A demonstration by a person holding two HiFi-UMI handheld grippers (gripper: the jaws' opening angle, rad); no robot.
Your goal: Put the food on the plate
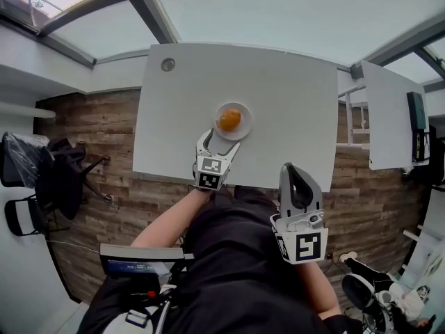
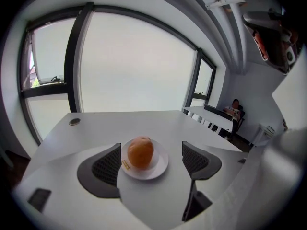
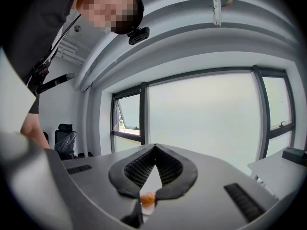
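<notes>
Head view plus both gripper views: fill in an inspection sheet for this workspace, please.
Surface: white table, bare apart from the items below.
Job's things: round orange food sits on the round white plate.
Clutter: round grey grommet at the far left corner only.
Grippers: left gripper open, jaws either side of the plate's near edge; right gripper shut, empty, off the table.
Cables: nothing seen on the table.
Surroundings: wood-plank floor, black office chair, second white table.
</notes>
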